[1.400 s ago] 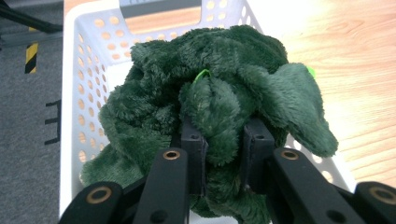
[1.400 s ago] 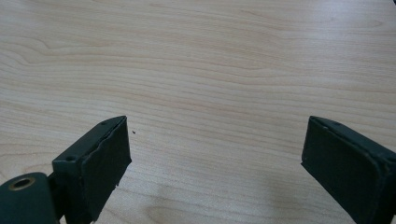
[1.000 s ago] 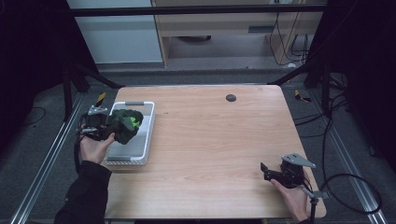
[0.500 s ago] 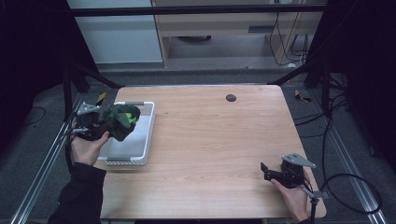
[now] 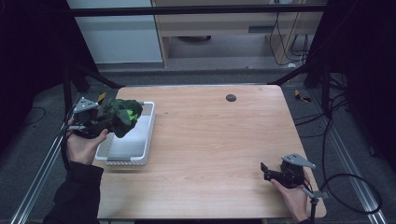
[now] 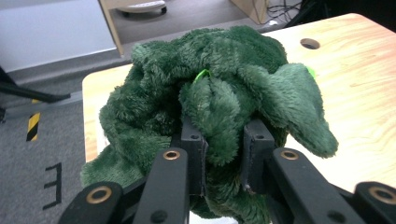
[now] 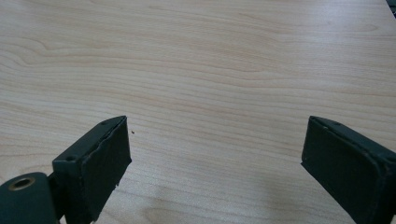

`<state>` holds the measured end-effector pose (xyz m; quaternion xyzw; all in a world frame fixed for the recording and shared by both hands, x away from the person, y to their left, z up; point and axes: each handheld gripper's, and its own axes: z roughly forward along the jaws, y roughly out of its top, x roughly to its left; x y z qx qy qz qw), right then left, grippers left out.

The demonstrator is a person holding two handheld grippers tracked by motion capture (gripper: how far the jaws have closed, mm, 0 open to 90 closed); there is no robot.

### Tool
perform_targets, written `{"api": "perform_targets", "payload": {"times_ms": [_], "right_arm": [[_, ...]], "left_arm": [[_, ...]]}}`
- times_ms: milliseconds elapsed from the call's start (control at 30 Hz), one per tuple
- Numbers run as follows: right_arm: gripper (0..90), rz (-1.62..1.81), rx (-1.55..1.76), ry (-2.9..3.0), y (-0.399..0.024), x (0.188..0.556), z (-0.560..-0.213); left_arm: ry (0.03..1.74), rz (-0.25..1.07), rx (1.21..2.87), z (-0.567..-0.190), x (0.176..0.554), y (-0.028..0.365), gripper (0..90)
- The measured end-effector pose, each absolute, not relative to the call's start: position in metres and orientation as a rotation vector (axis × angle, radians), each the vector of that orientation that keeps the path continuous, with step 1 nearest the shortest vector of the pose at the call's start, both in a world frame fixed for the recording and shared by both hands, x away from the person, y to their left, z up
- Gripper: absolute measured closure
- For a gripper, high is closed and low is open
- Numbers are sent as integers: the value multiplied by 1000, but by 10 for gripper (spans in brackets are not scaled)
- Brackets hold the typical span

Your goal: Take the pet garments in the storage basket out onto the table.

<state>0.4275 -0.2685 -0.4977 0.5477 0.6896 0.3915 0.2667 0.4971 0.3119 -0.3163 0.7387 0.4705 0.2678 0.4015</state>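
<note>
A dark green plush toy (image 5: 120,115) with bright green patches hangs above the left side of a white tray (image 5: 140,140). My left gripper (image 5: 100,122) is shut on it at the table's left edge. In the left gripper view a fold of the plush toy (image 6: 219,93) is pinched between the two black jaws of that gripper (image 6: 223,149). My right gripper (image 5: 266,171) rests low at the table's front right corner. In the right gripper view its jaws stand wide apart, open (image 7: 215,154) over bare wood.
The wooden table (image 5: 215,140) has a small dark hole (image 5: 230,97) near its far edge. A metal frame rail (image 5: 37,177) runs along the left side. Cables (image 5: 345,182) lie on the floor to the right.
My left gripper has lifted the plush toy out of the tray and drawn it up and to the left. The right gripper has not moved.
</note>
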Motion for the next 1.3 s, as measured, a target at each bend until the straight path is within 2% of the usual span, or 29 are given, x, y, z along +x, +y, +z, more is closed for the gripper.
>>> {"api": "perform_targets", "payload": {"times_ms": [333,1300], "right_arm": [[80,1056,1475,1859,-269,427,-498],[81,1049,1458,1855,-269,428,-498]], "left_arm": [[1068,666,1956,-304,493,296,745],[756,487,2130,-295,488,230,744]]}}
